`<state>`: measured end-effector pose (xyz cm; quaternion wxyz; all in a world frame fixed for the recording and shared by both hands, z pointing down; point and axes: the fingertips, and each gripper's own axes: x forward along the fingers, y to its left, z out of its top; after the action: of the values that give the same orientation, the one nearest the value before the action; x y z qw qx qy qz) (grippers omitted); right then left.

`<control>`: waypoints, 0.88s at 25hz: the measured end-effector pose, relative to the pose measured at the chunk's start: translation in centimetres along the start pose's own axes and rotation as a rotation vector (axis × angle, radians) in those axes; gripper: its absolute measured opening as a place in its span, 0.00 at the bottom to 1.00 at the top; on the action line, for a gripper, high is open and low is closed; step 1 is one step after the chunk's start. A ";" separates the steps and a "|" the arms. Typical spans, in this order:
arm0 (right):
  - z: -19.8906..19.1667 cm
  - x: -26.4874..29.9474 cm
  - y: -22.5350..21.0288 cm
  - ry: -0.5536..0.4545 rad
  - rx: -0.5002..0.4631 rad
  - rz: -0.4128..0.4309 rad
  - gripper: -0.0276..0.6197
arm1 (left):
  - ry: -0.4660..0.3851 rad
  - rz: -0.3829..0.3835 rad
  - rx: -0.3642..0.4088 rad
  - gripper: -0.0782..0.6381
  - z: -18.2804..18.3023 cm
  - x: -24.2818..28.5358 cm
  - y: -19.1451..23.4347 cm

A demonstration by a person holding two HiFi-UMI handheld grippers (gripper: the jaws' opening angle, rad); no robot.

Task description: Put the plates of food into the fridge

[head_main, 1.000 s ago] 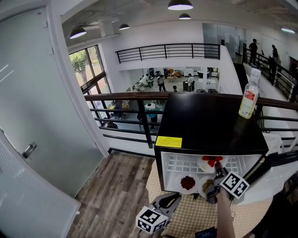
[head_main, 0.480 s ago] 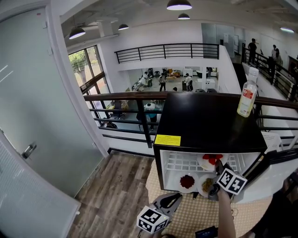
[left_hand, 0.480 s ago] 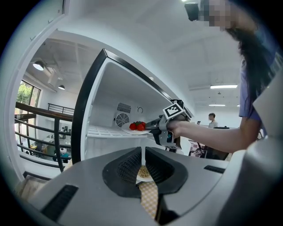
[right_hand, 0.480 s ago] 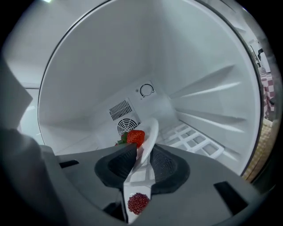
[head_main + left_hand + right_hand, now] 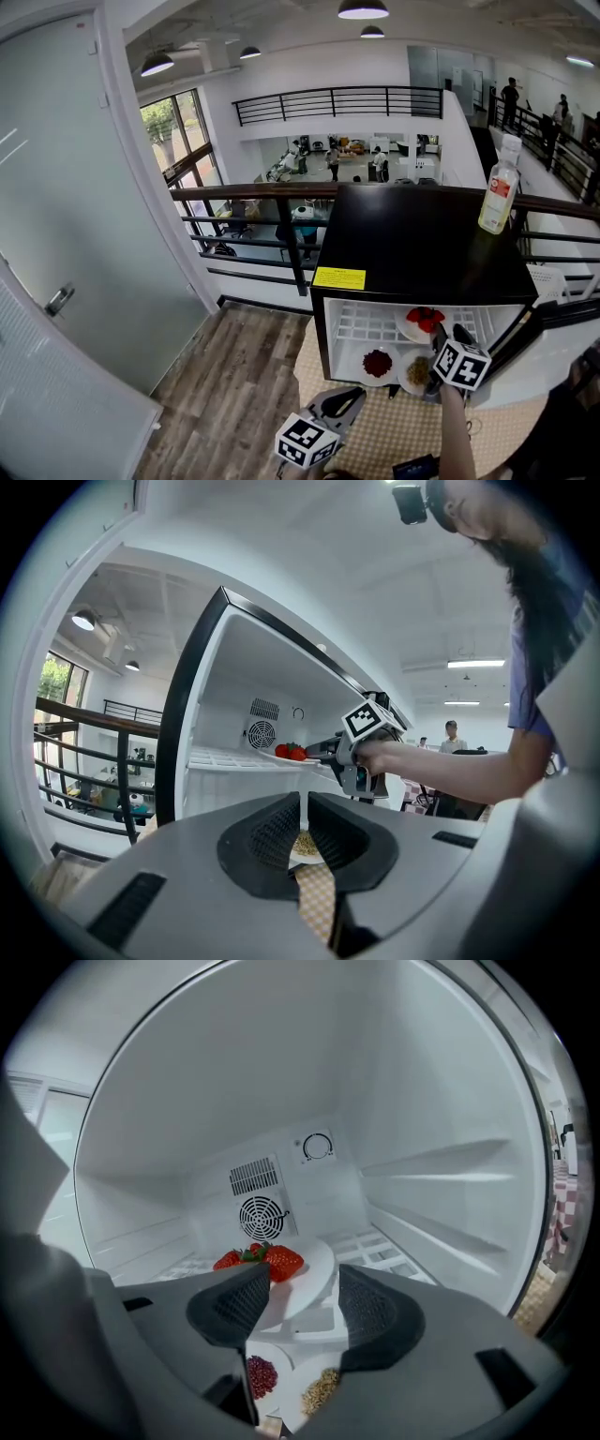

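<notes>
Fridge [image 5: 422, 244], black outside and white inside, stands open at the right of the head view, with a bottle [image 5: 499, 192] on its top. A plate of strawberries [image 5: 422, 322] sits on the upper wire shelf. Below it lie a plate of red food [image 5: 377, 364] and, to its right, a plate of grains [image 5: 417, 372]. The right gripper [image 5: 450, 333] reaches into the fridge at the strawberry plate. The left gripper [image 5: 349, 401] hangs nearer, outside the fridge.

From the left gripper view, the left gripper's jaws are clenched to a thin slit with nothing between them.

From the right gripper view, the right gripper's jaws are opening and stand wide apart. The near rim of the strawberry plate lies between them, released, with neither pad pressing on it. The other two plates show beneath the shelf.
</notes>
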<state>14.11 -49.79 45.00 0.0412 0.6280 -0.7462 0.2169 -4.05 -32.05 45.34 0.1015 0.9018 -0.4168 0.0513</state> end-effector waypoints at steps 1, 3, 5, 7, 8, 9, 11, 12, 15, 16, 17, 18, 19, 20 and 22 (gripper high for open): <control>0.0 0.0 0.1 0.001 -0.012 -0.001 0.39 | -0.001 -0.001 0.000 0.16 0.0 0.0 0.0; 0.2 -0.3 0.3 -0.005 -0.034 0.004 0.39 | -0.003 -0.004 0.001 0.16 0.1 0.1 -0.1; 0.4 -0.8 0.8 -0.018 -0.040 0.022 0.39 | -0.005 -0.008 0.003 0.16 0.1 0.1 -0.2; 0.9 -1.6 1.4 -0.039 -0.043 0.050 0.39 | -0.004 -0.010 0.004 0.16 0.2 0.1 -0.3; 1.2 -2.1 1.9 -0.052 -0.048 0.066 0.39 | -0.003 -0.013 0.005 0.16 0.2 0.1 -0.3; 1.5 -2.7 2.3 -0.066 -0.054 0.083 0.39 | -0.003 -0.016 0.006 0.16 0.2 0.1 -0.4; 1.9 -4.0 3.2 -0.089 -0.063 0.114 0.39 | -0.003 -0.026 0.007 0.16 0.2 0.1 -0.7; 2.0 -4.7 3.5 -0.097 -0.065 0.129 0.39 | -0.002 -0.033 0.006 0.16 0.1 0.1 -0.9; 1.7 -6.9 4.9 -0.108 -0.047 0.183 0.34 | 0.003 -0.052 0.006 0.16 0.0 0.0 -1.4; 1.4 -7.6 5.4 -0.110 -0.033 0.204 0.32 | 0.006 -0.058 0.007 0.16 -0.1 0.0 -1.5; 1.0 -8.2 5.9 -0.108 -0.016 0.224 0.29 | 0.008 -0.066 0.007 0.16 -0.2 -0.1 -1.7; 0.4 -8.8 6.3 -0.104 0.000 0.241 0.27 | 0.010 -0.073 0.007 0.16 -0.3 -0.2 -1.9; -0.2 -9.3 6.7 -0.096 0.013 0.255 0.26 | 0.012 -0.080 0.007 0.16 -0.4 -0.3 -2.0; -0.8 -9.8 7.1 -0.086 0.023 0.266 0.24 | 0.013 -0.087 0.008 0.16 -0.4 -0.4 -2.2; -2.2 -10.5 7.9 -0.063 0.031 0.283 0.21 | 0.016 -0.097 0.007 0.16 -0.6 -0.7 -2.3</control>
<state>8.24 -38.40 41.31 -0.0228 0.5237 -0.8247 0.2122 -2.71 -29.93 45.49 0.1042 0.9210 -0.3714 0.0548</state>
